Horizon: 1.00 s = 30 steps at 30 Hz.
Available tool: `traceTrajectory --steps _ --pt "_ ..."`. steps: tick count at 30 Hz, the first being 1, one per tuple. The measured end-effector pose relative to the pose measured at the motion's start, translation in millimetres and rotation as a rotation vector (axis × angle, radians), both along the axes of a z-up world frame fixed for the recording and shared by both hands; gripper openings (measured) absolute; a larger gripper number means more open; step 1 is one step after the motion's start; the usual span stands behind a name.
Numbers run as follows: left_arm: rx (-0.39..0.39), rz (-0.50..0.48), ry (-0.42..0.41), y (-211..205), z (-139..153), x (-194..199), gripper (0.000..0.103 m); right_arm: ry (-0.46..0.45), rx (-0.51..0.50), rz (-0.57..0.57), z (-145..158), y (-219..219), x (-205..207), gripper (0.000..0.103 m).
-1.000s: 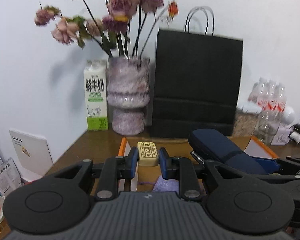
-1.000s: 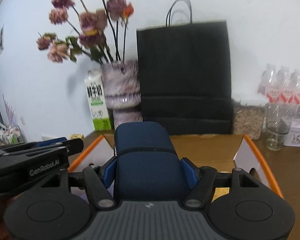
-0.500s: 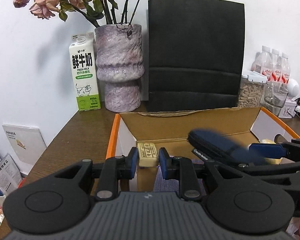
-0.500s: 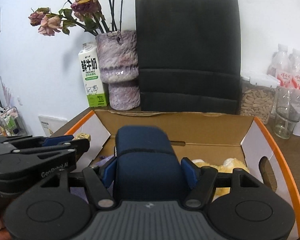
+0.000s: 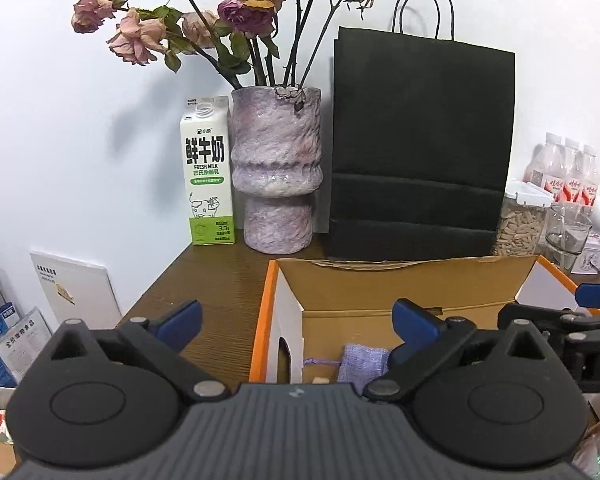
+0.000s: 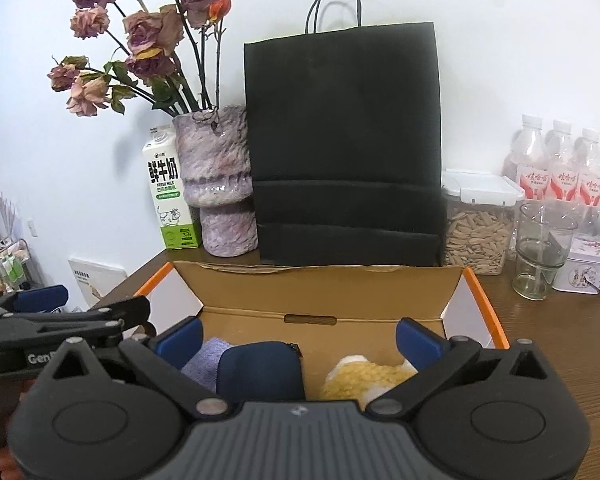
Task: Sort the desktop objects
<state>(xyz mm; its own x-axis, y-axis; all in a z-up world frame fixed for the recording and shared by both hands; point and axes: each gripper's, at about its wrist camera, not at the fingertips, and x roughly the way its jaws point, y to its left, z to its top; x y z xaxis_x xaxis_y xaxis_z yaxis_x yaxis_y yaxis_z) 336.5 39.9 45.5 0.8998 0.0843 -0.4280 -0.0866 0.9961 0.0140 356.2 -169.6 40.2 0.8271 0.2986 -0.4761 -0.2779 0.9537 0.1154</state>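
An open cardboard box with an orange rim sits on the wooden desk, straight ahead in both wrist views. My left gripper hovers over the box's left end. Its jaws are opening and stand wide, with nothing between them. A purple pouch lies on the box floor below it, and a beige sliver shows beside the pouch. My right gripper is also opening and wide, holding nothing. Under it a navy case lies in the box, between the purple pouch and a yellow plush thing.
Behind the box stand a milk carton, a purple vase of dried roses, a black paper bag, a seed jar, a glass, water bottles and a small tin. The desk's left edge drops off.
Both grippers went from shut to wide open. The yellow block has left the left jaws, and the navy case has left the right jaws and lies in the box.
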Motion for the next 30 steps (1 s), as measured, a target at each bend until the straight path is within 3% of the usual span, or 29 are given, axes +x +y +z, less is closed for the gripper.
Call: traceTrajectory --steps 15,22,30 --pt "0.001 -0.012 -0.046 -4 3 -16 0.103 -0.022 -0.044 0.033 2 -2 -20 0.103" --pt "0.03 -0.026 -0.089 -13 1 -38 0.103 -0.032 -0.066 0.034 2 -13 -39 0.103" --pt "0.012 -0.015 -0.123 -12 -7 -72 0.103 -0.037 -0.093 0.042 -3 -28 -72 0.103"
